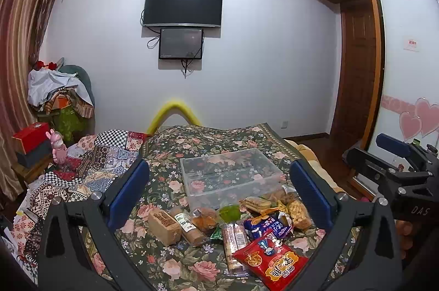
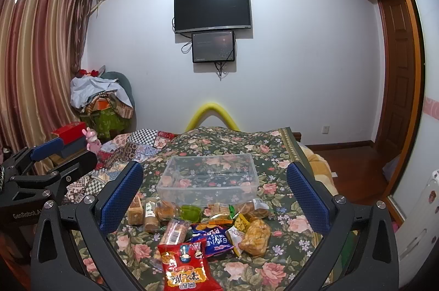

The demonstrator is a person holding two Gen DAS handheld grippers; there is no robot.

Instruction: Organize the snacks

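Observation:
A pile of several snack packets lies on the floral bedspread in front of an empty clear plastic box (image 1: 231,175) (image 2: 208,181). Nearest is a red packet (image 1: 270,260) (image 2: 185,266), then a blue packet (image 1: 267,226) (image 2: 214,237), a long biscuit sleeve (image 1: 233,240) (image 2: 175,232), a brown block (image 1: 164,226) (image 2: 135,212) and a green jelly cup (image 1: 229,211) (image 2: 190,212). My left gripper (image 1: 219,197) hovers open above the pile, holding nothing. My right gripper (image 2: 214,195) is open too, also above the snacks. Each gripper shows at the edge of the other's view.
The bed carries a floral cover (image 1: 197,263) and a patchwork quilt (image 1: 90,167) at the left. A pink toy (image 1: 58,147) and red box (image 1: 30,137) sit at the left bedside. A wardrobe door (image 1: 406,71) and wooden floor lie to the right.

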